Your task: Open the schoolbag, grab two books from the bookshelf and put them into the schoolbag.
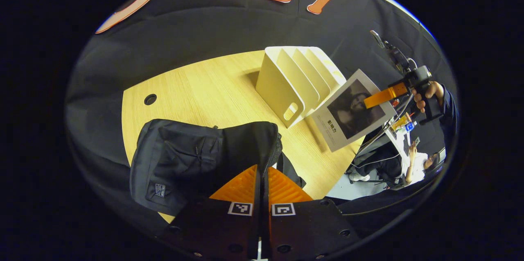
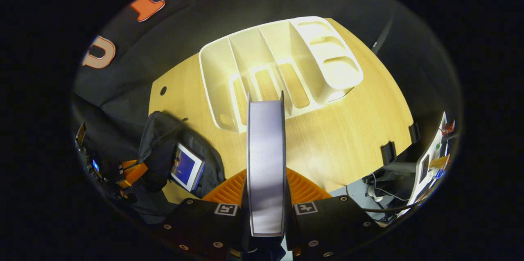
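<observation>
In the left gripper view my left gripper is shut on the black fabric edge of the open schoolbag, which lies on the table. The white bookshelf stands behind it. Right of the shelf, the right gripper holds up a grey book with a dark portrait cover. In the right gripper view that book stands edge-on between my right gripper's orange fingers, above the table in front of the bookshelf. A blue-covered book sits inside the schoolbag, whose edge the left gripper holds.
The wooden table has a round cable hole at its far left. Two black clamps sit on its right edge. Beyond that edge is a desk with cables and a seated person.
</observation>
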